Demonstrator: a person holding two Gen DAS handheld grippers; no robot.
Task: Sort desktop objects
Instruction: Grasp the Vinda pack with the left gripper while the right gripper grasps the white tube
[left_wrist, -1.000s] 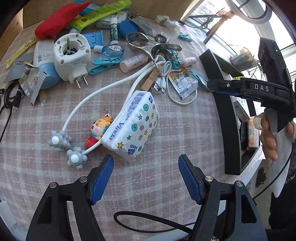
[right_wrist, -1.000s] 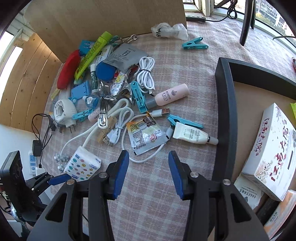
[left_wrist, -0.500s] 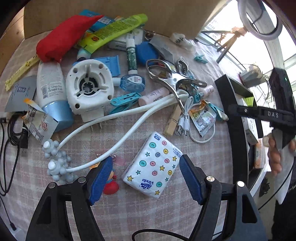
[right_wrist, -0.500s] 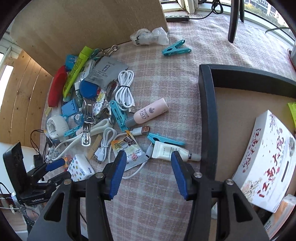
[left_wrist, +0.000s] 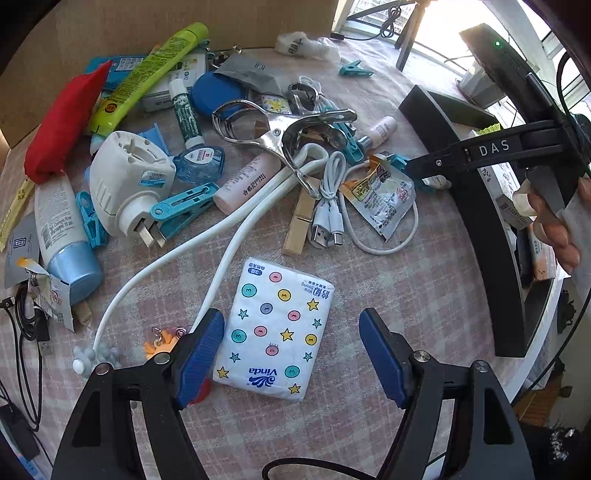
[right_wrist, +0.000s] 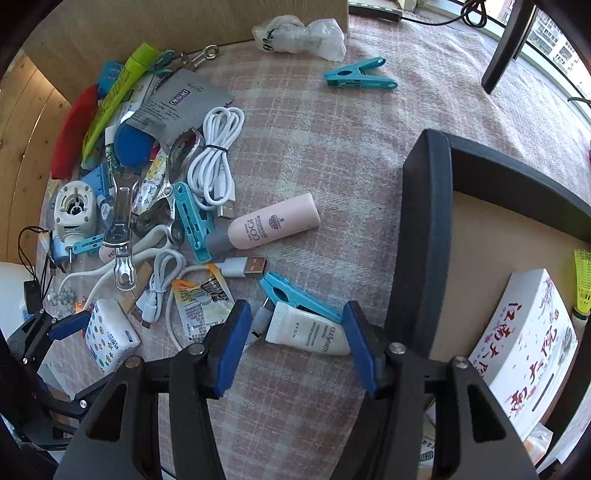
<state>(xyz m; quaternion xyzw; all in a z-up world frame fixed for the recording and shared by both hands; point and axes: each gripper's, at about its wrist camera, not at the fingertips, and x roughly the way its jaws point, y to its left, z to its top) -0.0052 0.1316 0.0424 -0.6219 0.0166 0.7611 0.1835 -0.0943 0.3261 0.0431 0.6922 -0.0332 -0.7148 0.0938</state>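
Observation:
A white Vinda tissue pack (left_wrist: 275, 328) with coloured dots and stars lies flat on the checked cloth. My left gripper (left_wrist: 291, 354) is open, its blue pads on either side of the pack's near end, the left pad close to it. The pack also shows in the right wrist view (right_wrist: 109, 334). My right gripper (right_wrist: 297, 345) is open around a small white cream tube (right_wrist: 310, 334) lying beside a teal clothes peg (right_wrist: 299, 297), right next to the black tray's wall (right_wrist: 421, 258).
A dense pile of items fills the far cloth: white plug-in device (left_wrist: 127, 181), metal clamp (left_wrist: 280, 129), white cables (left_wrist: 328, 206), pink bottle (right_wrist: 273, 221), snack sachet (left_wrist: 380, 195), red pouch (left_wrist: 62, 122), green tube (left_wrist: 147, 77). The tray holds a white printed box (right_wrist: 528, 343).
My left gripper has moved forward over the tissue pack, which now lies between its pads. My right gripper has dropped toward the white cream tube by the tray wall.

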